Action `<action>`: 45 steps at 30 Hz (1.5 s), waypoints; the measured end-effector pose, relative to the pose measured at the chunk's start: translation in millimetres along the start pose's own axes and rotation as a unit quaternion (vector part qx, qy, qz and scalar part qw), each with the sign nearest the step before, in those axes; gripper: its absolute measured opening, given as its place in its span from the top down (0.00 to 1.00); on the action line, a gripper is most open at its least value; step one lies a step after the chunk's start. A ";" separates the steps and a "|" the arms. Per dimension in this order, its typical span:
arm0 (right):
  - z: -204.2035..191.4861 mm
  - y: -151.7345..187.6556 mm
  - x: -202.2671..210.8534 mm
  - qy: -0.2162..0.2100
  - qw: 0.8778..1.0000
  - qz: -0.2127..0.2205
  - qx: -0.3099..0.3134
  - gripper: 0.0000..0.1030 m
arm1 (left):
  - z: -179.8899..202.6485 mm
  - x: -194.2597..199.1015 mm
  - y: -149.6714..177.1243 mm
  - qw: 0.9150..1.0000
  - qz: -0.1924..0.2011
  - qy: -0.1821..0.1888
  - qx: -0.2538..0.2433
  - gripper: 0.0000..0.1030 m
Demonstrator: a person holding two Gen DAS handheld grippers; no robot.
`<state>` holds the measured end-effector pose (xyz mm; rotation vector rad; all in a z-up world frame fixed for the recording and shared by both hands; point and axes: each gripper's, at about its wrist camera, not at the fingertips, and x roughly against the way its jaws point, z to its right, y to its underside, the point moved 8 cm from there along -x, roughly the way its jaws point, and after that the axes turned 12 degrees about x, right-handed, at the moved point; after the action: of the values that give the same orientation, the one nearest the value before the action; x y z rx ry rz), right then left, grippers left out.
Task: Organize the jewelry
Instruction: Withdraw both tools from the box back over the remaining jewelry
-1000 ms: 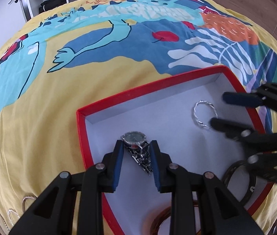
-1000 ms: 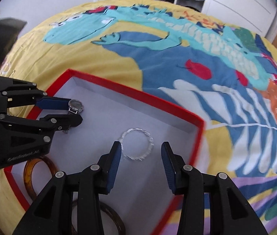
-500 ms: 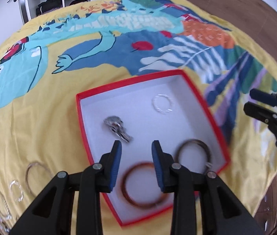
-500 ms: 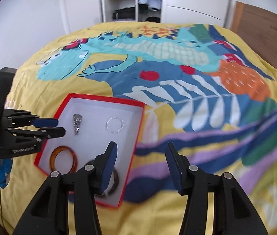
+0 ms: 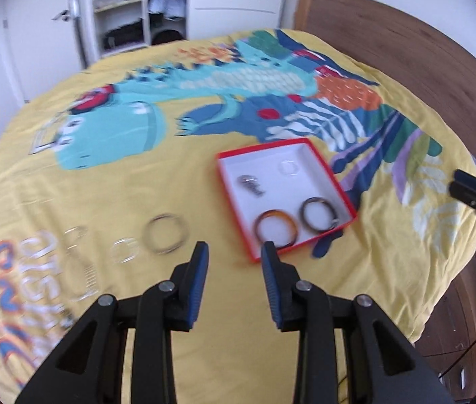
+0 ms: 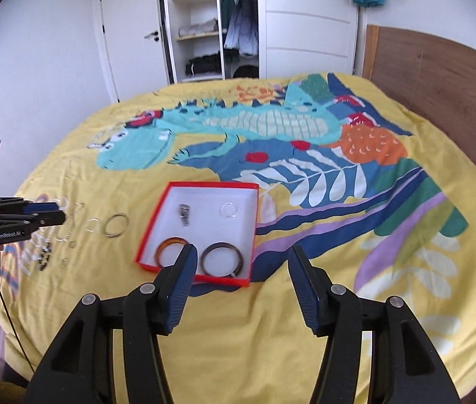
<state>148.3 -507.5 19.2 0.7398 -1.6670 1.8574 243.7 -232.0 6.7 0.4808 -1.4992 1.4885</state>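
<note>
- So the landmark here is the shallow red-rimmed cardboard box with the white inside [image 6: 204,187], sitting on the yellow dinosaur-print bedspread [image 6: 305,320].
- What just changed: a second ago the left gripper [image 5: 234,262] was right down in the box, pinching the silver metal-band wristwatch [image 6: 184,214]. Now the watch lies loose in the box's far left part and both tools have pulled way back, well clear of the box.
- Left gripper is empty, jaws parted, hovering just off the box's near corner.
- Right gripper [image 6: 241,269] is also empty with its jaws spread wide, held on the near side of the box.
- Also in the box: a thin twisted silver ring bracelet [image 6: 229,209] in the far right part, an amber tortoiseshell bangle [image 6: 170,247] and a dark brown bangle [image 6: 222,258] side by side along the near edge.
- Looks to me like the watch drop-off is done, four pieces sorted.
- Not finished though: left of the box, out on the bedspread, there's a big silver hoop bangle [image 6: 116,225] and some smaller clear or silver bits [image 5: 125,250], too blurry to name. I'd guess the hoop goes next.
</note>
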 end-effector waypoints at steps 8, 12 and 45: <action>-25.0 -7.0 70.7 0.004 0.999 0.051 0.002 0.46 | -105.4 110.0 18.6 0.994 0.064 -0.069 0.049 0.69; -41.3 -11.2 97.4 0.000 0.997 0.075 0.000 0.46 | -142.9 157.0 27.5 0.989 0.091 -0.090 0.075 0.60; -155.5 -5.0 56.3 -0.067 0.995 0.067 0.013 0.46 | -238.8 145.7 128.8 0.972 0.091 -0.124 0.178 0.57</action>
<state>104.4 -350.7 48.8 0.7973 -1.8191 1.9623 148.9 61.0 10.9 0.7840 -1.4989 1.9144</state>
